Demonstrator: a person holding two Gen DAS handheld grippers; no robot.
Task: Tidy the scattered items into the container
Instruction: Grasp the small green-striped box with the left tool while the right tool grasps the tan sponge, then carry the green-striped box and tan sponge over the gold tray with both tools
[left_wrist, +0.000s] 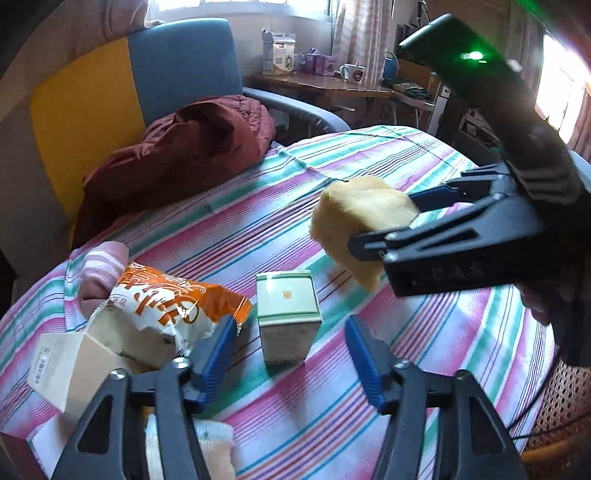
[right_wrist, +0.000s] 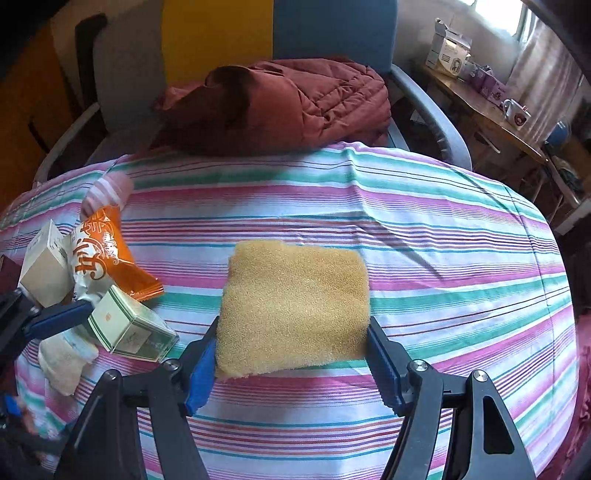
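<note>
My right gripper (right_wrist: 291, 354) is shut on a yellow sponge (right_wrist: 295, 306) and holds it above the striped tablecloth (right_wrist: 443, 258); the sponge (left_wrist: 358, 229) and that gripper (left_wrist: 388, 221) also show in the left wrist view. My left gripper (left_wrist: 291, 347) is open and empty, its fingers either side of a small green-and-white box (left_wrist: 288, 314) lying on the cloth. The box (right_wrist: 129, 328) also shows in the right wrist view. An orange snack bag (left_wrist: 162, 310) leans into an open cardboard box (left_wrist: 70, 365) at the left.
A pink striped sock (left_wrist: 103, 269) lies behind the bag and a pale sock (left_wrist: 207, 443) near the front edge. A red jacket (left_wrist: 184, 151) fills the chair behind the table. A desk with cartons and a mug (left_wrist: 354, 72) stands further back.
</note>
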